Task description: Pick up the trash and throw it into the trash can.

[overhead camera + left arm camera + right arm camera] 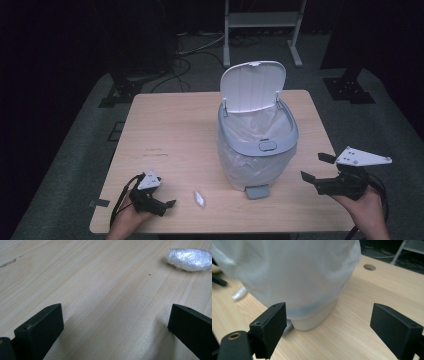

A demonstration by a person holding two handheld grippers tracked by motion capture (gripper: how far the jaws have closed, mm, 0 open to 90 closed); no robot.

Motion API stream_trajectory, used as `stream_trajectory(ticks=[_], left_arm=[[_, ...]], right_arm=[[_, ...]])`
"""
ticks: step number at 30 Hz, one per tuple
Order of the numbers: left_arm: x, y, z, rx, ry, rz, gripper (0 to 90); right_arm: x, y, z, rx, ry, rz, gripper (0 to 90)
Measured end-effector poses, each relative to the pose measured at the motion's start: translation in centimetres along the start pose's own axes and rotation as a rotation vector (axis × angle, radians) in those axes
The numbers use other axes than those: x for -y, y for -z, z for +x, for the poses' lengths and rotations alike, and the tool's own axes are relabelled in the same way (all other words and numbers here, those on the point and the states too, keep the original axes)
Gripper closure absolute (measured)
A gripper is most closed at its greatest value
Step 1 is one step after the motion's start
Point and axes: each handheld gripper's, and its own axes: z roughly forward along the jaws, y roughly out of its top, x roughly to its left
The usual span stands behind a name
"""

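A white pedal bin lined with a clear bag stands mid-table, its lid raised and its grey pedal facing me. A small crumpled plastic wad lies on the wood left of the pedal. My left gripper rests near the table's front left corner, open, pointing toward the wad, with bare wood between its jaws. My right gripper is held right of the bin, open and empty. In the right gripper view the bagged bin looms just ahead of the spread jaws.
The wooden table has its edges close to both hands. A cable hole sits in the tabletop beyond the bin. On the grey floor behind are a white metal frame, loose cables and dark stand bases.
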Motion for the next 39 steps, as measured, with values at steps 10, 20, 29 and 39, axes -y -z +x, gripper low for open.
stream_trajectory(ticks=[10,20,29,39], left_arm=[[0.0,0.0,0.0,0.000,0.000,0.000,0.0],[0.0,0.0,0.0,-0.001,0.000,-0.002,0.0],[0.0,0.0,0.0,-0.001,0.001,-0.001,0.0],[0.0,0.0,0.0,-0.001,0.001,-0.001,0.0]], right_arm=[[2.6,-1.5,-0.7,0.027,-0.004,0.027,4.1],[4.6,-2.8,-0.9,0.045,-0.002,0.063,1.0],[6.1,-4.2,-1.1,0.046,-0.008,0.111,1.0],[7.7,-5.2,-1.6,0.053,-0.026,0.171,1.1]])
